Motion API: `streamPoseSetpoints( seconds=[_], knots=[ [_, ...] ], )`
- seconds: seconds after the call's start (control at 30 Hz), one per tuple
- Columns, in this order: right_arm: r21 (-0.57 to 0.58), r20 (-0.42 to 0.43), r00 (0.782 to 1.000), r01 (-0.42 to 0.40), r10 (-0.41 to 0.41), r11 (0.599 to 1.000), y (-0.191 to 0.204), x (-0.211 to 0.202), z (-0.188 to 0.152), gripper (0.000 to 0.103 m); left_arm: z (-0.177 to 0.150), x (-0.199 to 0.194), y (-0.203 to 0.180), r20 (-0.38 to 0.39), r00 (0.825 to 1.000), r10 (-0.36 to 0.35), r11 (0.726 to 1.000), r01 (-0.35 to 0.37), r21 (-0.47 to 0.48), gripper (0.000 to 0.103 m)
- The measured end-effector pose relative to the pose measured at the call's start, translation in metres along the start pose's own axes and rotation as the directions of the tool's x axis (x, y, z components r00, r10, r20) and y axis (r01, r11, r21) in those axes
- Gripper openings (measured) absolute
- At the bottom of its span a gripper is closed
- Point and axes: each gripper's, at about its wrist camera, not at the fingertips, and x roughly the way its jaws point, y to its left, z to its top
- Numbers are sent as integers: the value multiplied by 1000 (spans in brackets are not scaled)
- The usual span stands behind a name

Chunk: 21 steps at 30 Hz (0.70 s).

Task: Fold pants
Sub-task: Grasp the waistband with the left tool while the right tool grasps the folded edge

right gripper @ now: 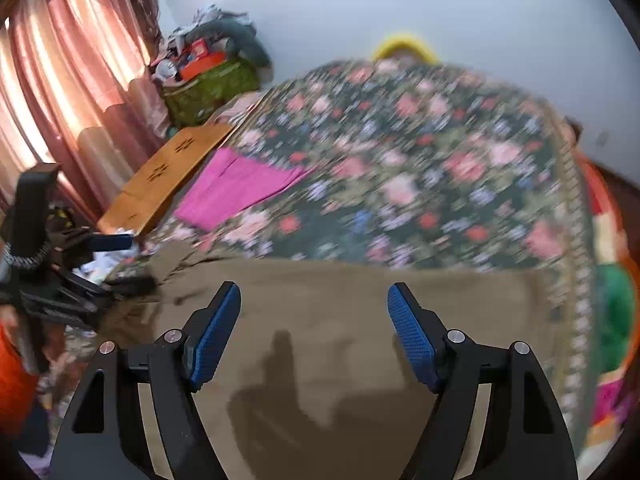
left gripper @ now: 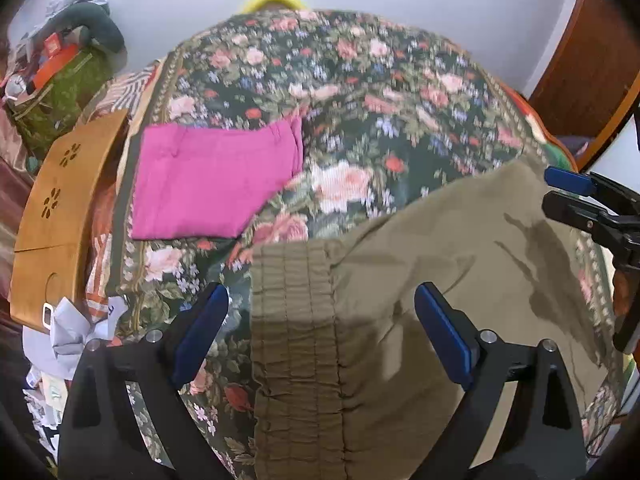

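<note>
Floral bedspread [left gripper: 400, 92] covers the bed, with a pale wall behind and pink curtains [right gripper: 60, 92] on the left side in the right wrist view. Olive pants [left gripper: 440, 280] lie spread across the near part of the bed, the gathered waistband [left gripper: 296, 320] toward the left gripper. A folded pink garment [left gripper: 212, 184] rests farther back, well apart from the pants, beside a wooden tray [left gripper: 60, 208] at the bed's edge.

Both grippers hover over the olive cloth with nothing held. The left gripper [left gripper: 320, 328] has its fingers spread wide over the waistband; the right gripper [right gripper: 314, 328] is equally wide open above the flat leg fabric, where its shadow falls.

The step in hand appears to be taking hold for a fold. It would go best if each gripper pinched an edge through all layers, the left at the waistband, the right at the far side, then lifted together so the cloth stays taut and the edges meet squarely without dragging the bedspread.
</note>
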Motion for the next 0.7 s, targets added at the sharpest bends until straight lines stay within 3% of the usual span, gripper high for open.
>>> streamPoseSetpoints(
  seconds=[0.13, 0.3, 0.47, 0.7],
  knots=[
    [43, -126, 991, -49, 54, 998, 9, 43, -9, 73, -10, 25, -1, -73, 997, 17, 1000, -16, 18, 95],
    [51, -289, 956, -42, 55, 998, 10, 81, -32, 74, -23, 44, 4, -118, 993, 18, 1000, -16, 16, 99],
    [-1, -293, 955, -39, 37, 999, 15, 66, -47, 81, -28, 39, 12, -116, 993, -14, 999, 10, -34, 99],
    [0, -297, 955, -18, 17, 1000, 11, 36, -74, 84, -41, 14, 1, -73, 996, 43, 999, -42, 16, 99]
  ],
)
